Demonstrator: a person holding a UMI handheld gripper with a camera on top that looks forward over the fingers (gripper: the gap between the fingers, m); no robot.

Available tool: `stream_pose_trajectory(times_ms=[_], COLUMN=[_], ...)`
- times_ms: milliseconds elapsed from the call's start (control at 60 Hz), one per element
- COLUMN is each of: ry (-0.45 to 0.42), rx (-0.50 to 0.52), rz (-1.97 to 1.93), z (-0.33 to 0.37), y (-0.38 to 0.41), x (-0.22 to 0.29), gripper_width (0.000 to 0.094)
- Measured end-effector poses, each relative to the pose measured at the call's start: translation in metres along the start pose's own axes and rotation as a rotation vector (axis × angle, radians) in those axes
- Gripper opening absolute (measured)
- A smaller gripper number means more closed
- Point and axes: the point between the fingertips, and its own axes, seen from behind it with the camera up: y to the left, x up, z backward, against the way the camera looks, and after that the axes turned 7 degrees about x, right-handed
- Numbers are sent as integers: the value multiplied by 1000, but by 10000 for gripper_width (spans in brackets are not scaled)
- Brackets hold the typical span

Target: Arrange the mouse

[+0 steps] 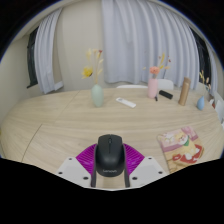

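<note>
Gripper view: a black computer mouse (109,156) is seen between the two fingers of the tongs (109,166), its rounded back facing the camera. The purple pads (88,160) of the tongs are pressed against the left and right sides of the mouse, so the tongs are closed on it. Whether the mouse is resting on the worktop (60,120) or lifted just above it cannot be told.

A pale wooden worktop with a curved edge is spread out beyond the tongs. Ahead and slightly to the left, well apart from the mouse, a light blue-green vase (97,95) is set upright, with yellow flowers (91,68) rising from it. Straight ahead, farther back, a small white flat object (126,101) lies on the worktop. Ahead and to the right, a pink cup (153,88) holding stems is placed, and just beside it a low brown item (165,96) is seen. Farther right, a dark bottle (184,91) and a pale blue container (201,102) are standing. Near the right finger, a printed sheet or book (182,149) with pink and red pictures lies flat.

Behind the worktop, white curtains (125,40) are hung along the wall.
</note>
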Motion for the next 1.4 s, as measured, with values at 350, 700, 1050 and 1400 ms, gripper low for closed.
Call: stream_pose_trajectory(times_ms=[350, 700, 1050, 1400], ry=[-12, 135, 81, 83], rx=[-209, -190, -214, -108], rz=[-47, -71, -42, -31], z=[22, -4, 65, 194], y=[-268, -332, -300, -151], x=[47, -65, -34, -85], gripper_width=[376, 389, 857, 859])
